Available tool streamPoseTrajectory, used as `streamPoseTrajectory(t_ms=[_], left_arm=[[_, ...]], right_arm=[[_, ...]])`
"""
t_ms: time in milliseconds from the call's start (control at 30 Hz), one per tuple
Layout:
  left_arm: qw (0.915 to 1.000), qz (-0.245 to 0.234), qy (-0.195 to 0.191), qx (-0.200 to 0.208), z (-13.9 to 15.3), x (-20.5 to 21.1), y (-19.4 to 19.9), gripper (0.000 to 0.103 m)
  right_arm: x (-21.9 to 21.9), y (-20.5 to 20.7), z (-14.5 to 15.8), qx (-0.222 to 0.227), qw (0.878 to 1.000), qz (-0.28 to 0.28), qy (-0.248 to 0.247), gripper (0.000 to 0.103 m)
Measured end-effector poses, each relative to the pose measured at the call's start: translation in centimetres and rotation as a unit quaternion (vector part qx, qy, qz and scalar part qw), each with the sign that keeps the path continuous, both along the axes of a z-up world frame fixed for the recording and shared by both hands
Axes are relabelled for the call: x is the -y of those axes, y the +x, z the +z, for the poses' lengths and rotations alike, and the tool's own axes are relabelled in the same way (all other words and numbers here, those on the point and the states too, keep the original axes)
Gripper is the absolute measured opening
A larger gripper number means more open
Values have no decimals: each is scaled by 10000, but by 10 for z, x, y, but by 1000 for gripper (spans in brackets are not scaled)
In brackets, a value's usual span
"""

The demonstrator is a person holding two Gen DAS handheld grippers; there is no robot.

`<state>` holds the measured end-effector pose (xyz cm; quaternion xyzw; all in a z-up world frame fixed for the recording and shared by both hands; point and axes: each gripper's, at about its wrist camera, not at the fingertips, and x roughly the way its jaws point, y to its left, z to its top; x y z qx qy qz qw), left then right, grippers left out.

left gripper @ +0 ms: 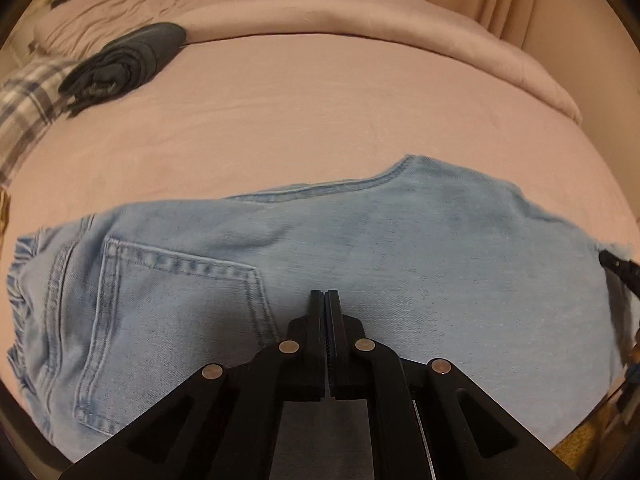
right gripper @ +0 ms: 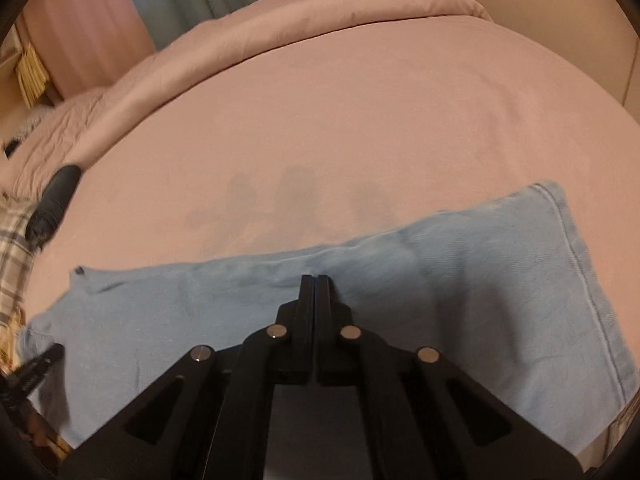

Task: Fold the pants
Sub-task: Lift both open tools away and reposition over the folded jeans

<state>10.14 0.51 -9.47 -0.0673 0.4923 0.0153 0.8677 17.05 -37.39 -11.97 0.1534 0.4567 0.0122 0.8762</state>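
Light blue jeans (left gripper: 360, 264) lie flat on the pink bed, waist and back pocket (left gripper: 172, 320) at the left, legs running right. In the right wrist view the leg part (right gripper: 460, 300) ends in a hem at the right. My left gripper (left gripper: 325, 294) is shut and empty, above the jeans near the pocket. My right gripper (right gripper: 315, 279) is shut and empty, above the leg near its far edge. Each gripper's tip shows at the other view's edge: right gripper (left gripper: 618, 268), left gripper (right gripper: 40, 364).
The pink bed sheet (left gripper: 300, 120) stretches beyond the jeans. A folded dark garment (left gripper: 124, 64) lies at the far left by a pink pillow (left gripper: 112, 12). A plaid cloth (left gripper: 28, 100) is at the left edge. A rolled pink duvet (left gripper: 400, 28) lines the far side.
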Motion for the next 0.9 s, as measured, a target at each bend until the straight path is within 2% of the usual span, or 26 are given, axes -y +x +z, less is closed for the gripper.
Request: streamPoseTrajectory(t_ms=[133,267,367,400,467,567,633,733,800,900], left_arm=[[9997,139,-176,-37,-1,-9,-1,6],[9996,197,-218,-15,-1,-7,-1,6],[9994,197,-263,-96,5,-3,-5,6],[9991,61,-408,-94,12,0,-9,6],[9977,-153,-659,32,24,5,-19,6],[9938,-503,-973,214,37,26,-40,6],[9892,-820,-1200,191,38,45,-54,6],[9837,-1198,-1340,48,32,68,-67,6],[9829,-1336,-1262,-45,27,78,-70,6],[9857,-1293,-1038,-297,9,85,-68,6]], right_arm=[[19,2,4,36,9982,-381,-453,0],[42,11,1,39,9986,-527,-45,0],[41,14,3,55,9984,-500,-243,0],[39,12,8,14,9986,-448,-288,6],[48,-9,23,77,9991,-403,-110,11],[52,-54,44,442,9986,-252,140,31],[49,-77,53,546,9984,-142,-8,31],[54,-114,43,383,9988,-279,-143,31],[65,-127,31,213,9986,-457,-133,32],[86,-135,13,7,9974,-717,-72,32]])
